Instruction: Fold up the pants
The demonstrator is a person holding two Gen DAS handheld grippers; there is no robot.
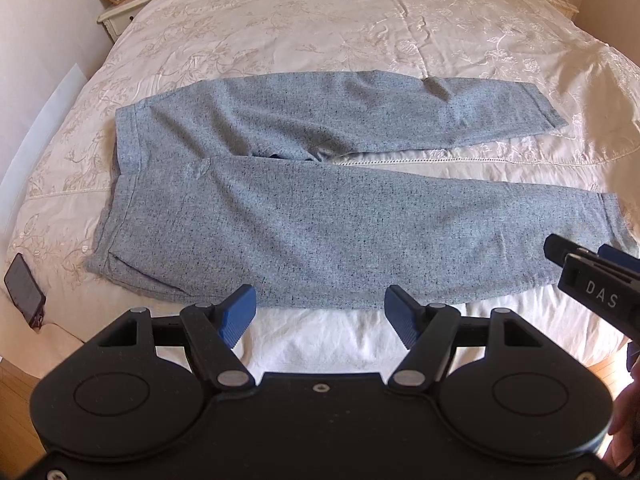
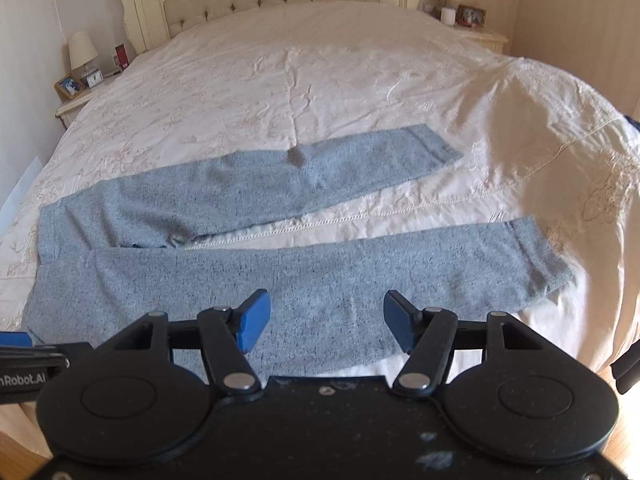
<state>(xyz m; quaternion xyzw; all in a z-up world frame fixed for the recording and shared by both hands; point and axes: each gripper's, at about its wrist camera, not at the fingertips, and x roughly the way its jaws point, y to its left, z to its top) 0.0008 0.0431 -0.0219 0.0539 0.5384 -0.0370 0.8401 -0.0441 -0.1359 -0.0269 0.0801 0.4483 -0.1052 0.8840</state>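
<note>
On bed: pants flat, legs apart; left tongs, right tongs agape, seemingly above near edge.

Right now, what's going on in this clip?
A person holds two grippers above grey pants spread flat on a bed, waistband to the left, both legs apart and unfolded. The left gripper and right gripper hover near the nearer leg with jaws open, gripping nothing. No fold has been made yet. A phone lies at the bed's left edge.

A bed with a cream embroidered cover bears grey pants spread flat and a phone.
</note>
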